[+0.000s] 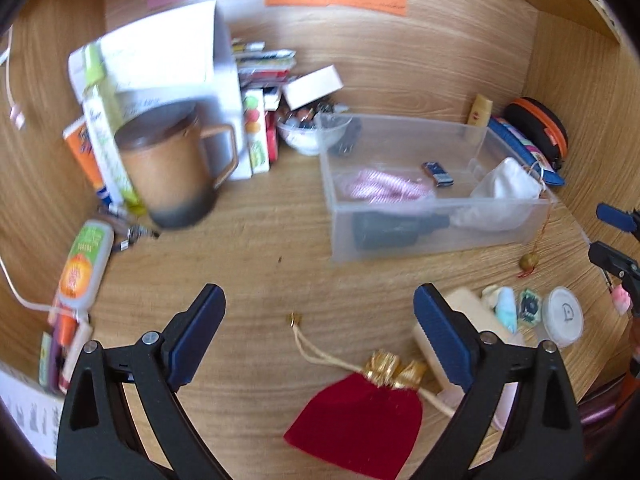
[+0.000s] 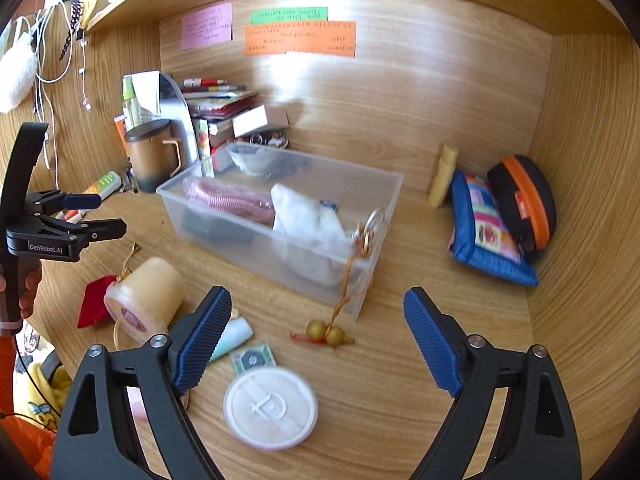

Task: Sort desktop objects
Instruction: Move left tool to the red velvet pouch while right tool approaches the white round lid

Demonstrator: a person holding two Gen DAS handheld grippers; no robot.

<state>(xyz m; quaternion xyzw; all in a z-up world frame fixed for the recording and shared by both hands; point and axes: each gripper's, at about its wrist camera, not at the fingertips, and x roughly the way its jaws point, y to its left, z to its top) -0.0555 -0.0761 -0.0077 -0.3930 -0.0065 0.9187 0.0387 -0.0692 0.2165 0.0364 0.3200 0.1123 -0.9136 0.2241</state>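
My left gripper (image 1: 320, 336) fills the bottom of the left wrist view, its two blue-padded fingers (image 1: 198, 334) spread wide, nothing clamped between them; it tilts downward. I see that gripper again at the left edge of the right wrist view, black jaws parted, and the hand (image 2: 28, 286) wrapped round its handle shows below it, with an orange sleeve (image 2: 24, 440) in the lower left corner. My right gripper (image 2: 318, 338) sits along the bottom of its own view, jaws standing wide and empty, pads (image 2: 430, 342) well apart; its tips also poke in at the right edge of the left wrist view.
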